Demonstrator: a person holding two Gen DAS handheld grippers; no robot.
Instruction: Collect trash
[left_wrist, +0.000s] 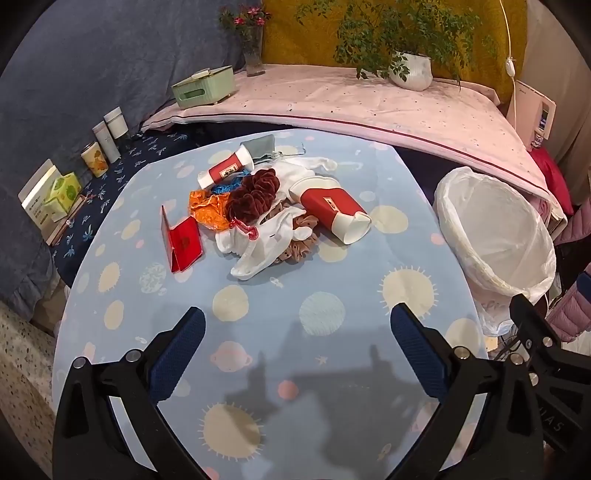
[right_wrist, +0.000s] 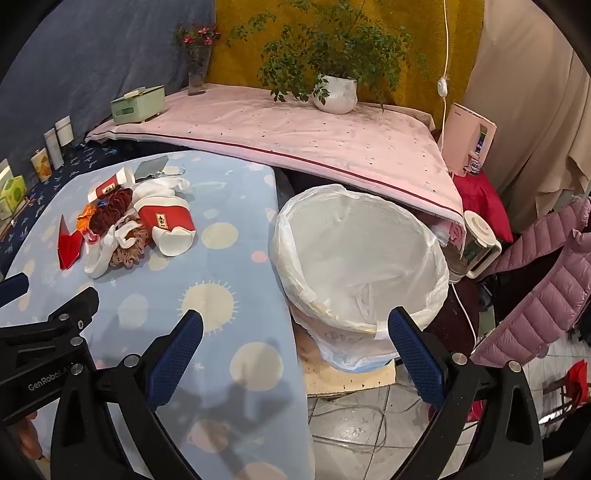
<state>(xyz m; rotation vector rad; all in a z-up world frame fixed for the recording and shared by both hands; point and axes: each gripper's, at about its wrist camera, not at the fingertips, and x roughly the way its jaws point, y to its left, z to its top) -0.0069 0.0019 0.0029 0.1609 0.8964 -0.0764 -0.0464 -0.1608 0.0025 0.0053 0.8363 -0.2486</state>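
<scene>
A pile of clutter lies on the blue patterned tablecloth: two tipped red-and-white paper cups, an orange wrapper, a folded red card, white socks, maroon and tan scrunchies. A white-lined trash bin stands at the table's right edge. My left gripper is open and empty, hovering short of the pile. My right gripper is open and empty, over the table's right edge beside the bin. The pile also shows in the right wrist view.
A pink-covered shelf behind holds a potted plant, a flower vase and a green tissue box. Jars and boxes line the left. A pink jacket, a kettle and floor cables are on the right.
</scene>
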